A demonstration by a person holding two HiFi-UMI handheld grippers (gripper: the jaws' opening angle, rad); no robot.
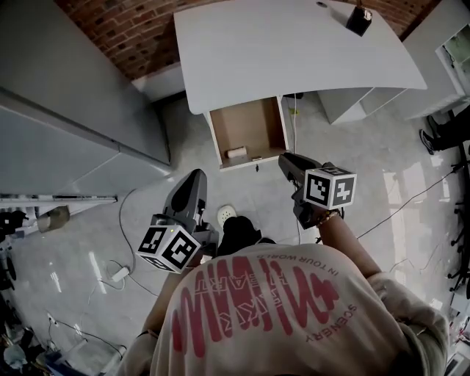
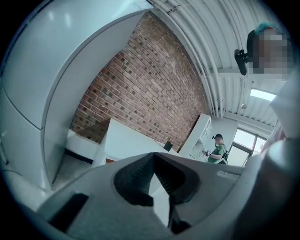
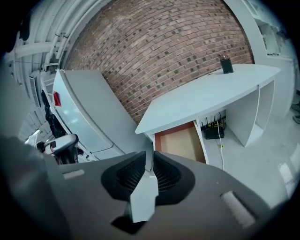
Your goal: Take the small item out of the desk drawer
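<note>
The white surface (image 1: 294, 51) stands ahead of both tools, with its drawer (image 1: 246, 121) pulled out. A small pale roll (image 1: 235, 153) lies on the drawer's floor near the front edge, and a smaller bit (image 1: 257, 158) lies beside it. The right tool (image 1: 283, 158) hangs with its tip just beside the drawer's front right corner. The roll is a little to its left and untouched. Its jaws stand a narrow slit apart with nothing between them. The left tool (image 1: 192, 180) is held farther back, to the left of the drawer and well apart from the roll. Its jaws meet at the tips and carry nothing. A dark box (image 1: 359, 20) sits on the far right of the surface, well beyond the right tool.
</note>
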